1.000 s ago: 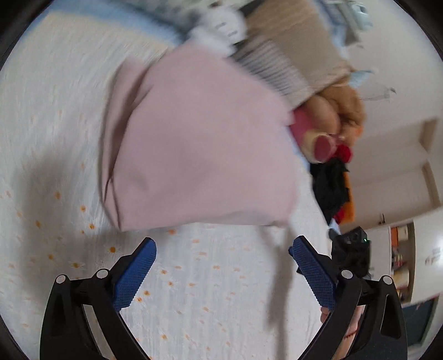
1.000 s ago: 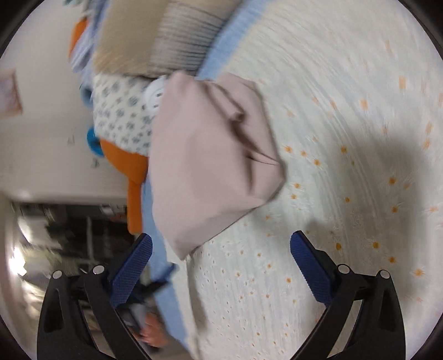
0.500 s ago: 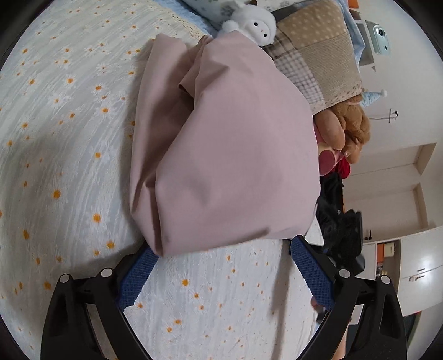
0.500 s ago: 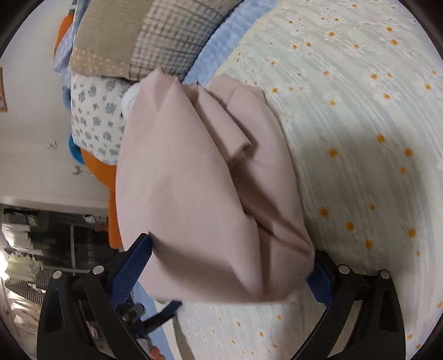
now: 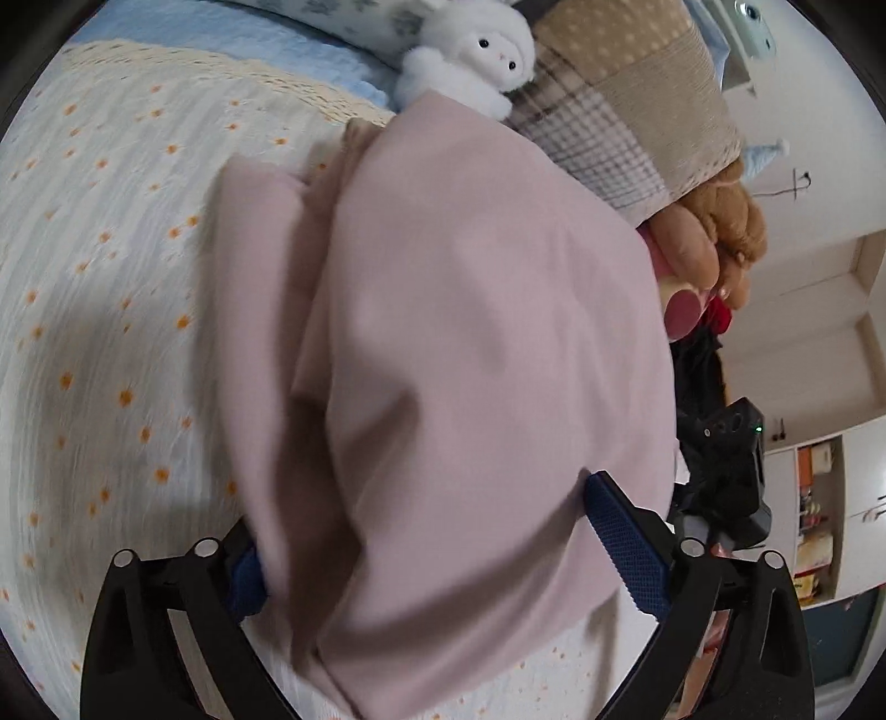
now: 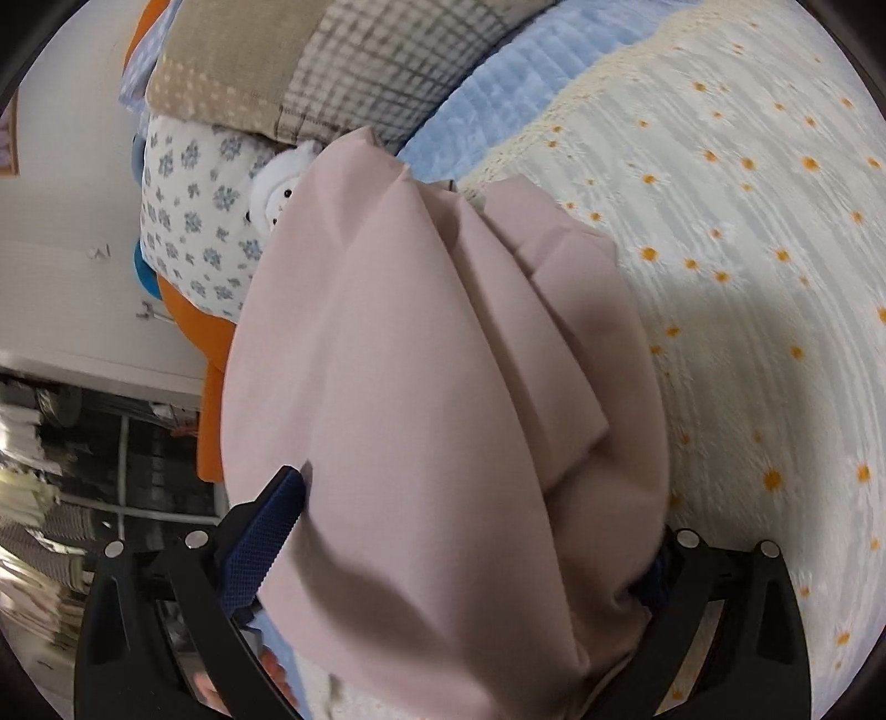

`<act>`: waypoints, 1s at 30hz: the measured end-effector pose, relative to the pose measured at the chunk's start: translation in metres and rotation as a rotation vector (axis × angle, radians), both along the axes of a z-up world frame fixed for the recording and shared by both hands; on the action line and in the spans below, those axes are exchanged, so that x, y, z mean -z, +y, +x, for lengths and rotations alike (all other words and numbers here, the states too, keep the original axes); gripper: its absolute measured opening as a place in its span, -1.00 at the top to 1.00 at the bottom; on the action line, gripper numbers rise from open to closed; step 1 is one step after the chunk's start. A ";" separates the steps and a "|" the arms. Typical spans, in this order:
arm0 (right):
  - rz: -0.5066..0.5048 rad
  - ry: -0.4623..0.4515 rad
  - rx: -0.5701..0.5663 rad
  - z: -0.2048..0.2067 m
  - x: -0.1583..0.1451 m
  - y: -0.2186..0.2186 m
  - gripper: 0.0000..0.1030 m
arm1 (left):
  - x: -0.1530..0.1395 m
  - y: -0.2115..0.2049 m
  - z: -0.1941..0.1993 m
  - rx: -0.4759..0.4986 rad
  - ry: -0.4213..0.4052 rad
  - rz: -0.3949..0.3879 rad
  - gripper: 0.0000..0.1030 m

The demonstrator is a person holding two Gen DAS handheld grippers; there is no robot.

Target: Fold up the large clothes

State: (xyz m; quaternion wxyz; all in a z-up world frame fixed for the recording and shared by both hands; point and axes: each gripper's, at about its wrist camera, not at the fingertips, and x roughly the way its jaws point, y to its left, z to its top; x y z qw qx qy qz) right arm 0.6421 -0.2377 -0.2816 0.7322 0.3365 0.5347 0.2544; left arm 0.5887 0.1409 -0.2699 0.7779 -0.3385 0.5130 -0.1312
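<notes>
Two grippers reach into one pink garment [image 5: 470,343] that lies bunched on the bed [image 5: 99,310], its far end against the pillows [image 5: 620,105] and a white plush [image 5: 470,50]. The left gripper [image 5: 443,548] and the right gripper [image 6: 459,548] each have jaws spread wide, with cloth draped between them; neither has closed on it. This looks like the pick-up step, before any real fold. Next, each should pinch a single edge or corner, not the whole heap, then lift and spread the garment flat.
</notes>
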 end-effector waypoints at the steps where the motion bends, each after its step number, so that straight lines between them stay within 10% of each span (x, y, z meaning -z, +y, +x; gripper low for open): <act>1: -0.014 -0.010 -0.002 0.000 0.000 0.003 -0.91 | 0.000 0.001 0.002 -0.007 -0.002 -0.004 -0.96; 8: -0.194 -0.134 -0.019 -0.013 -0.014 0.027 -0.22 | -0.001 -0.015 0.004 -0.063 -0.056 0.090 -0.91; 12: -0.319 -0.249 -0.009 -0.026 -0.024 0.046 0.04 | -0.011 -0.024 -0.005 -0.080 -0.093 0.152 -0.34; 22: -0.459 -0.386 -0.018 -0.051 -0.050 0.064 0.34 | -0.036 -0.022 -0.019 -0.063 -0.169 0.144 0.40; 30: -0.530 -0.531 -0.063 -0.094 -0.107 0.097 0.39 | -0.095 -0.006 -0.057 -0.015 -0.325 0.214 0.46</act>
